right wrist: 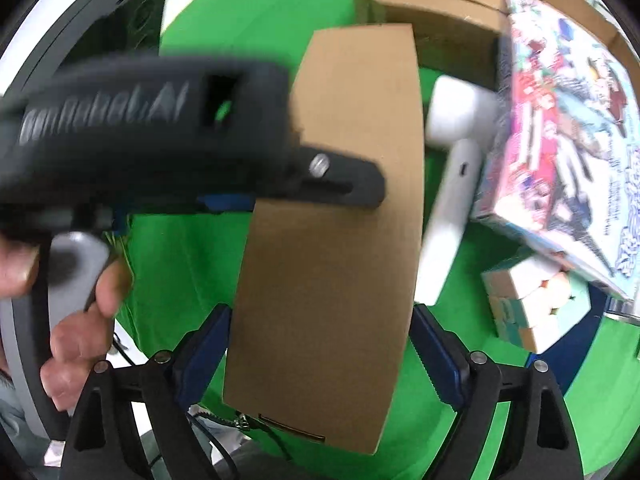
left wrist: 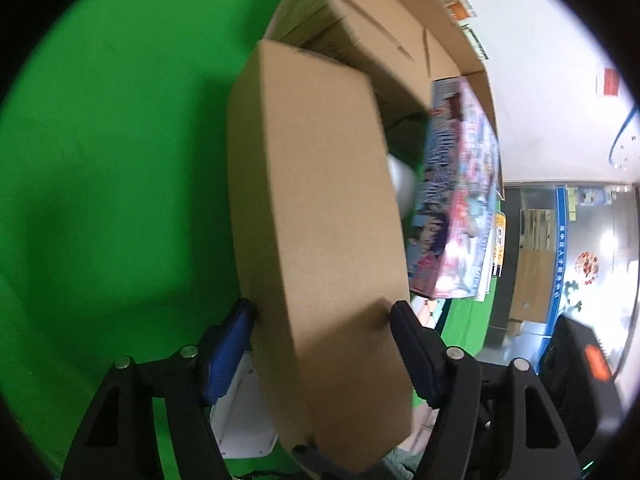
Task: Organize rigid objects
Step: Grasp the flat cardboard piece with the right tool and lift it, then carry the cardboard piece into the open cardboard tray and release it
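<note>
Your left gripper [left wrist: 322, 316] has its two fingers against the opposite long faces of the flat cardboard box [left wrist: 316, 208], clamped on its near end; the box runs straight ahead from the fingertips. Your right gripper [right wrist: 320, 344] straddles the same box [right wrist: 332, 240] at its other end, with the left finger at the box's side and the right finger just beside its edge; whether those pads press, you cannot tell.

Right of the box from your right gripper lie a white device [right wrist: 452, 184], a colourful printed box [right wrist: 560, 140] and a pastel cube [right wrist: 536, 308]. Ahead stands an open cardboard carton [right wrist: 432, 4].

All of it sits over a green cloth [left wrist: 120, 140]. A white wall [left wrist: 560, 80] rises behind it.
</note>
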Demonstrator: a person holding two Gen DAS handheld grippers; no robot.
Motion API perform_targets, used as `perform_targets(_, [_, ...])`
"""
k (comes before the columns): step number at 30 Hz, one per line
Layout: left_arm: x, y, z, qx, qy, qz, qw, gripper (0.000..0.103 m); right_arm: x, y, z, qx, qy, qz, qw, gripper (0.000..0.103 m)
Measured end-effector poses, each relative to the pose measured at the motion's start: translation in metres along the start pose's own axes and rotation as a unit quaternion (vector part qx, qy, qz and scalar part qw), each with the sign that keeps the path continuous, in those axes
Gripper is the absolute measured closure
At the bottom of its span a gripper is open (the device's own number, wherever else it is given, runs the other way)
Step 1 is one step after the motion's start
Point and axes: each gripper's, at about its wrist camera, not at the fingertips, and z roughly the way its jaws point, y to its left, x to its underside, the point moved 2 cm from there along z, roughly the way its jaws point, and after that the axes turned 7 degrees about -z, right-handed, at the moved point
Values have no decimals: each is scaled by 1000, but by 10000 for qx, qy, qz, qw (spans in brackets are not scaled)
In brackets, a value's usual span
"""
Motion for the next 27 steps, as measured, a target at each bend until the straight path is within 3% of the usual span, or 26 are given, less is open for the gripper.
perform_targets(5, [0, -33, -28, -282, -236, 273, 9990, 33, -13, -9, -27, -293, -454, 99, 9985, 17])
perform_targets(11, [-12, -74, -81, -423, -842, 500, 9943, 33, -34, -25, -67, -369, -1181, -2, 9923, 17])
perform_targets(16, [-29, -125, -121, -764, -1409, 1005, 9820, 35, -59, -42, -93, -414, -1638, -217, 9854, 17])
perform_targets(22, [-69, -171, -144, -837, -1716, 1418, 9713, 35, -107, -84, -138, -593, -2320, -76, 9709, 17])
perform_targets(27, [-117, -206, -127, -875, -1753, 1750, 9649, 35, -144, -103, -158, -565, -2561, 104, 9650, 17])
